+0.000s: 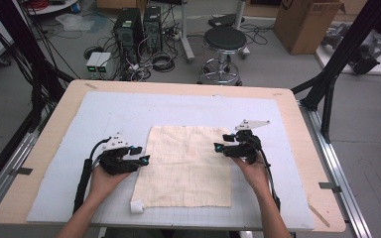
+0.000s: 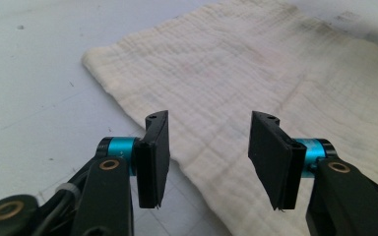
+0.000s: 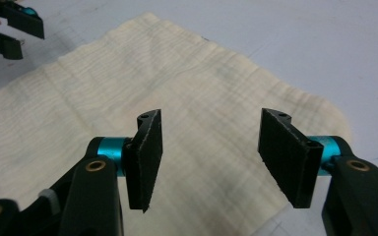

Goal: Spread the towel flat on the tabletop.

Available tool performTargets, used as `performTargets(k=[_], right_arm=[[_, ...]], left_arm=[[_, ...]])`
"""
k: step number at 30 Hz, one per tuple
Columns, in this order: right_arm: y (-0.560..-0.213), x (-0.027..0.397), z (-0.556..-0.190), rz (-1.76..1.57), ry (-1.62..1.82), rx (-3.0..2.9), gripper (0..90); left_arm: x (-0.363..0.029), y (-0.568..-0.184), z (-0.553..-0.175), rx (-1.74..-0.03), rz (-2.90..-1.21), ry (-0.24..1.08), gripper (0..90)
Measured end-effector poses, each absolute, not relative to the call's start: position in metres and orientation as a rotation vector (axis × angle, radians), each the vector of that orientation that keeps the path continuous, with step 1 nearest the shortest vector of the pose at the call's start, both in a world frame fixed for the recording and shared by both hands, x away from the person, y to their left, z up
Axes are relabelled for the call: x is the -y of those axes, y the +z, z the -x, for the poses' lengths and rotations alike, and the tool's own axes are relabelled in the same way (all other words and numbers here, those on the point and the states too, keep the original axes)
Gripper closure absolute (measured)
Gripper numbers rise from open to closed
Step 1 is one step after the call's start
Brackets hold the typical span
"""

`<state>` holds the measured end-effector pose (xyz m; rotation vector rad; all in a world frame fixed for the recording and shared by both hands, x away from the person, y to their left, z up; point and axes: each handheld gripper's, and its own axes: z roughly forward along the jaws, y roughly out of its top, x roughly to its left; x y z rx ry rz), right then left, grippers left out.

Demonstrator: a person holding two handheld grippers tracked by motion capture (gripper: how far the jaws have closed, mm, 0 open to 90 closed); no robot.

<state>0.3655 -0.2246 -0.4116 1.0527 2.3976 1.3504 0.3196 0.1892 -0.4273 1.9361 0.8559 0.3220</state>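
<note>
- Behind the table, a grey floor is seen with two black computer towers (image 1: 138, 29), a round black stool (image 1: 224, 40) and a cardboard box (image 1: 305, 22) at the far right.
- On the wooden table (image 1: 297, 124), a pale blue mat (image 1: 109, 114) is spread, and a cream cloth (image 1: 188, 166) is laid flat near its middle, closer to the person's edge.
- At the left, the left gripper (image 1: 141, 159) is held in the person's left hand (image 1: 101, 181) just beside the cloth's left edge, pointing inward toward it.
- In the left gripper view, that gripper (image 2: 209, 157) is seen released, its jaws standing apart with nothing pinched; the cloth's edge (image 2: 256, 78) is seen running beneath and beyond the gap.
- A small white tag (image 1: 137, 207) is seen at the cloth's near left corner.
- At the right, the right gripper (image 1: 219, 147) is held in the right hand (image 1: 253, 171) over the cloth's right edge, pointing inward.
- In the right gripper view, this gripper (image 3: 209, 157) is likewise seen released, with the jaws parted above the cloth (image 3: 142, 83) and no fabric clamped.
- Whether the jaw tips touch the fabric cannot be told.
</note>
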Motion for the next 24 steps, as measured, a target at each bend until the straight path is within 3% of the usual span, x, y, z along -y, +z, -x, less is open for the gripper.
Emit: performTargets(k=[24], right_arm=[[-0.41, 0.221, -0.315, -0.93, 1.361, -2.436, 31.5]], left_arm=[[-0.178, -0.403, -0.329, -0.834, -1.928, 0.294, 46.5]])
